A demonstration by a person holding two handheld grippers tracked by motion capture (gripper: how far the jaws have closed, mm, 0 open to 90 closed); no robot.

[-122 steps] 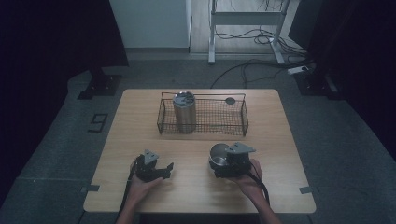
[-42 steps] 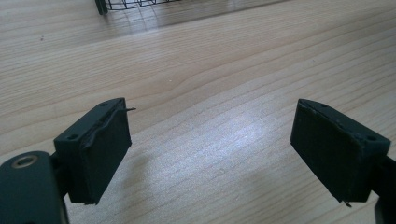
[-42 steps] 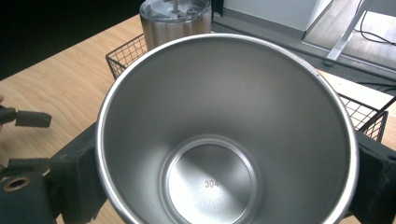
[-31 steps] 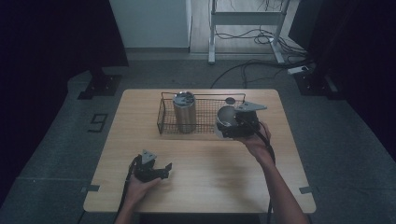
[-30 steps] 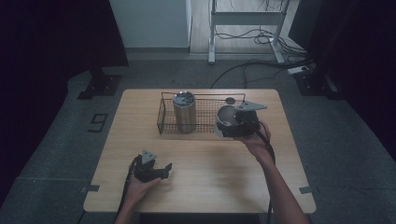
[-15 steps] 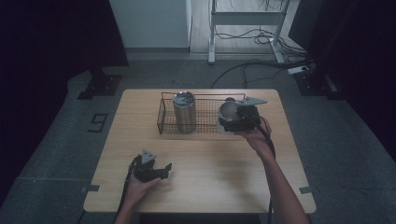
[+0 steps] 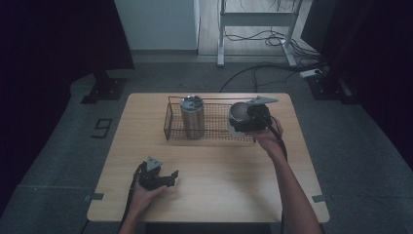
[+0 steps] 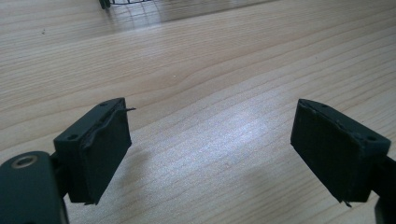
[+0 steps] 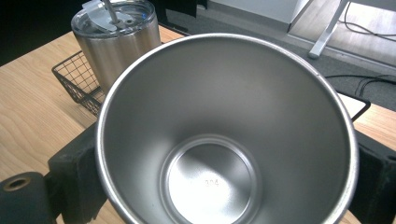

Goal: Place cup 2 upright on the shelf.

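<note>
Carried from the near right of the tabletop (image 7: 209, 161) about four seconds ago, the open steel cup (image 9: 224, 135) is now held at the right end of the wire basket (image 7: 175, 127); over the last half second little change is seen. Whether the cup rests inside the basket or is held above it cannot be told from the high view.

Right claw (image 7: 246, 121): closed on the steel cup, jaws pressed against its outer wall on both sides, as seen in the right gripper view. The jaw tips are hidden behind the cup. The right hand (image 7: 267, 138) is extended forward, forearm reaching from the near edge.

Lidded steel tumbler (image 7: 192, 117): standing upright in the left part of the basket, well apart from the cup. Its base is obscured by the mesh.

Left claw (image 8: 224, 144): spread wide, nothing between the jaws, bare wood beneath. It is held low at the near left of the tabletop by the left hand (image 7: 146, 192); the basket's corner is cut off at the top of the left gripper view.
</note>
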